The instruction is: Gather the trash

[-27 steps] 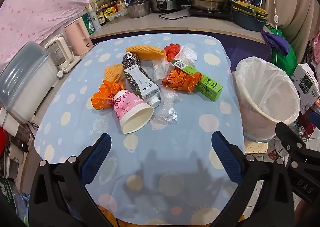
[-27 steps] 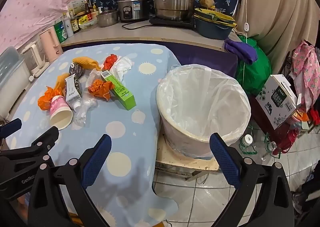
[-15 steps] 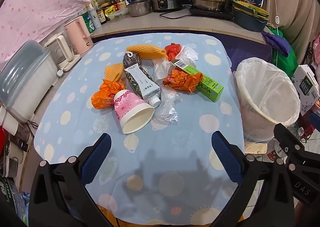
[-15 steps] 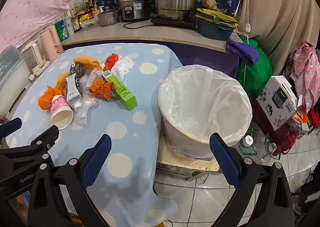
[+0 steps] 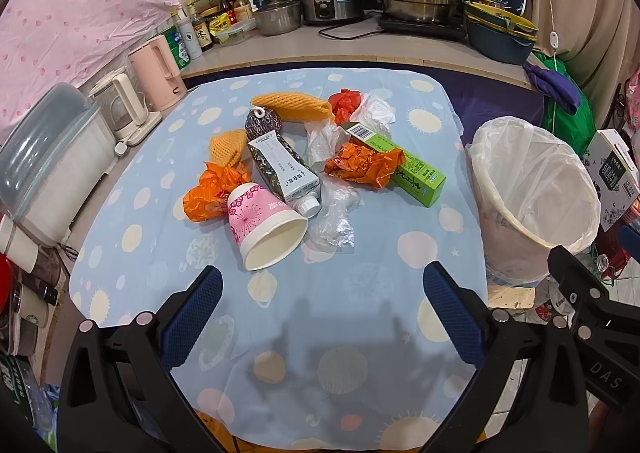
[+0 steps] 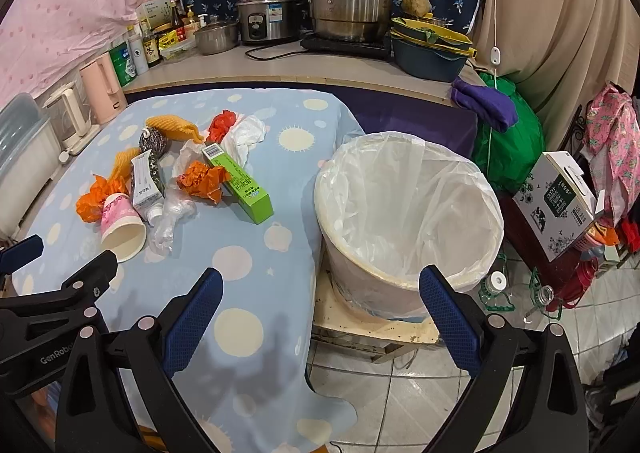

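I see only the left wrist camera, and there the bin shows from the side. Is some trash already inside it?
Observer: In the right wrist view the bin shows its whole mouth. Only the white liner is visible, with no trash.
Operator: I see only a piece of the right claw. Is it open?
Observer: Yes. The right claw is wide open with nothing between its pads, and it hangs over the edge of the table next to the bin.
Operator: What does the bin stand on?
Observer: It stands on a low stained board on the tiled floor, close beside the table.
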`<state>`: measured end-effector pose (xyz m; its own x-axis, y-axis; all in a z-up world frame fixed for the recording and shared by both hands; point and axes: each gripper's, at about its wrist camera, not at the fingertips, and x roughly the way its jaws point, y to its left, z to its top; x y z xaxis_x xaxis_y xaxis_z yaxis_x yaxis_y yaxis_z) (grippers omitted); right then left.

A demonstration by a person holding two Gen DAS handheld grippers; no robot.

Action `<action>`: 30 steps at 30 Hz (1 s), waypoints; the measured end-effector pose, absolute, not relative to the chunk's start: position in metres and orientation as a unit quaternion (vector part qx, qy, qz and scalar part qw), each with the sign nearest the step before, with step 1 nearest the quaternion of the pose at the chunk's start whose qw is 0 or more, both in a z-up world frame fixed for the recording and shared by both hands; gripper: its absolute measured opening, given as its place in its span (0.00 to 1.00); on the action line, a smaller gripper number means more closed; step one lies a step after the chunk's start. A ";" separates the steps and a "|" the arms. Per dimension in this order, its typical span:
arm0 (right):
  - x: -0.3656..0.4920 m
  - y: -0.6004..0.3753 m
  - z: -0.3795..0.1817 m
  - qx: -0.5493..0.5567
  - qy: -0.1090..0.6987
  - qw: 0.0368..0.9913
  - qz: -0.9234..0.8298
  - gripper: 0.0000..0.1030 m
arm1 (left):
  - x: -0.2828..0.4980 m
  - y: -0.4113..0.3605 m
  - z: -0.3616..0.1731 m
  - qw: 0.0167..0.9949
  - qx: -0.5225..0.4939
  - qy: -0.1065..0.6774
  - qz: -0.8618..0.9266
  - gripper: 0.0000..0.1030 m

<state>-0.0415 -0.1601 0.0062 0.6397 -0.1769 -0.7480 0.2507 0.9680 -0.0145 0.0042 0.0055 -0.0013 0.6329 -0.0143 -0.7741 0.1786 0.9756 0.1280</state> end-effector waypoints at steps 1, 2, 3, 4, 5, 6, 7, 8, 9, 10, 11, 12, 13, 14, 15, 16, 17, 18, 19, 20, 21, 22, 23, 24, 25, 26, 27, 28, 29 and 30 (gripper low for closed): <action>-0.042 -0.161 0.005 0.046 0.407 0.905 -0.118 0.92 | 0.004 0.006 -0.001 0.898 0.097 0.425 -0.054 0.93; -0.042 -0.160 0.006 0.046 0.407 0.905 -0.118 0.92 | 0.005 0.006 -0.001 0.898 0.097 0.425 -0.054 0.93; -0.041 -0.160 0.006 0.046 0.407 0.905 -0.118 0.92 | 0.004 0.005 -0.001 0.898 0.097 0.425 -0.053 0.93; -0.042 -0.161 0.005 0.046 0.407 0.905 -0.118 0.92 | 0.004 0.005 -0.001 0.899 0.097 0.425 -0.053 0.93; -0.042 -0.160 0.006 0.046 0.406 0.905 -0.118 0.92 | 0.004 0.005 -0.001 0.899 0.097 0.425 -0.053 0.93; -0.042 -0.160 0.006 0.046 0.406 0.905 -0.118 0.92 | 0.004 0.005 -0.001 0.899 0.097 0.425 -0.053 0.93; -0.041 -0.161 0.006 0.047 0.406 0.905 -0.118 0.92 | 0.004 0.005 -0.001 0.899 0.097 0.425 -0.053 0.93; -0.042 -0.161 0.005 0.047 0.407 0.905 -0.118 0.92 | 0.004 0.005 -0.001 0.899 0.097 0.425 -0.053 0.93; -0.042 -0.161 0.005 0.047 0.407 0.905 -0.118 0.92 | 0.004 0.005 -0.001 0.899 0.097 0.425 -0.053 0.93; -0.041 -0.161 0.006 0.047 0.407 0.905 -0.118 0.92 | 0.004 0.005 -0.001 0.899 0.098 0.425 -0.053 0.93; -0.041 -0.161 0.006 0.047 0.407 0.905 -0.118 0.92 | 0.004 0.005 -0.001 0.899 0.098 0.424 -0.053 0.93; -0.041 -0.161 0.007 0.047 0.407 0.905 -0.118 0.92 | 0.004 0.005 -0.001 0.899 0.098 0.424 -0.053 0.93; -0.042 -0.162 0.006 0.047 0.406 0.905 -0.118 0.92 | 0.005 0.004 0.000 0.899 0.098 0.424 -0.053 0.93; -0.042 -0.162 0.006 0.047 0.406 0.905 -0.118 0.92 | 0.006 0.005 0.000 0.899 0.098 0.424 -0.053 0.93; -0.042 -0.162 0.005 0.048 0.406 0.905 -0.117 0.92 | 0.007 0.005 0.000 0.899 0.098 0.424 -0.053 0.93; -0.042 -0.161 0.007 0.048 0.407 0.905 -0.117 0.92 | 0.006 0.004 0.001 0.899 0.098 0.424 -0.052 0.93; -0.042 -0.161 0.006 0.047 0.407 0.905 -0.117 0.92 | 0.006 0.005 0.000 0.899 0.098 0.424 -0.053 0.93; -0.042 -0.161 0.007 0.047 0.408 0.904 -0.117 0.92 | 0.007 0.005 0.000 0.899 0.098 0.424 -0.053 0.93; -0.041 -0.162 0.005 0.047 0.408 0.904 -0.117 0.92 | 0.006 0.004 0.000 0.899 0.098 0.424 -0.052 0.93; -0.040 -0.162 0.005 0.047 0.408 0.904 -0.117 0.92 | 0.006 0.004 0.000 0.899 0.098 0.423 -0.052 0.93; -0.039 -0.162 0.005 0.047 0.408 0.904 -0.117 0.92 | 0.006 0.004 0.000 0.899 0.098 0.423 -0.052 0.93; -0.039 -0.162 0.005 0.047 0.408 0.904 -0.117 0.92 | 0.006 0.004 0.000 0.899 0.099 0.423 -0.053 0.93; -0.039 -0.162 0.005 0.047 0.407 0.904 -0.117 0.92 | 0.006 0.004 0.000 0.899 0.099 0.424 -0.053 0.93; -0.040 -0.162 0.005 0.048 0.407 0.905 -0.117 0.92 | 0.006 0.004 0.000 0.899 0.099 0.424 -0.053 0.93; -0.040 -0.162 0.004 0.047 0.407 0.905 -0.117 0.92 | 0.006 0.004 0.000 0.899 0.099 0.424 -0.053 0.93; -0.040 -0.162 0.004 0.047 0.407 0.905 -0.117 0.92 | 0.006 0.004 0.000 0.899 0.099 0.423 -0.053 0.93; -0.040 -0.162 0.005 0.047 0.407 0.905 -0.117 0.92 | 0.006 0.004 0.000 0.899 0.099 0.423 -0.053 0.93; -0.039 -0.162 0.005 0.047 0.407 0.905 -0.117 0.92 | 0.006 0.004 0.000 0.899 0.098 0.424 -0.053 0.93; -0.037 -0.161 0.007 0.047 0.406 0.905 -0.118 0.92 | 0.006 0.004 0.000 0.899 0.098 0.423 -0.053 0.93; -0.036 -0.161 0.008 0.048 0.405 0.905 -0.118 0.92 | 0.007 0.003 0.001 0.899 0.098 0.423 -0.053 0.93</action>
<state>-0.0358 -0.1613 0.0080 0.6434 -0.1746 -0.7454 0.2524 0.9676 -0.0088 0.0066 0.0034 0.0009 0.6371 -0.0124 -0.7707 0.1788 0.9750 0.1322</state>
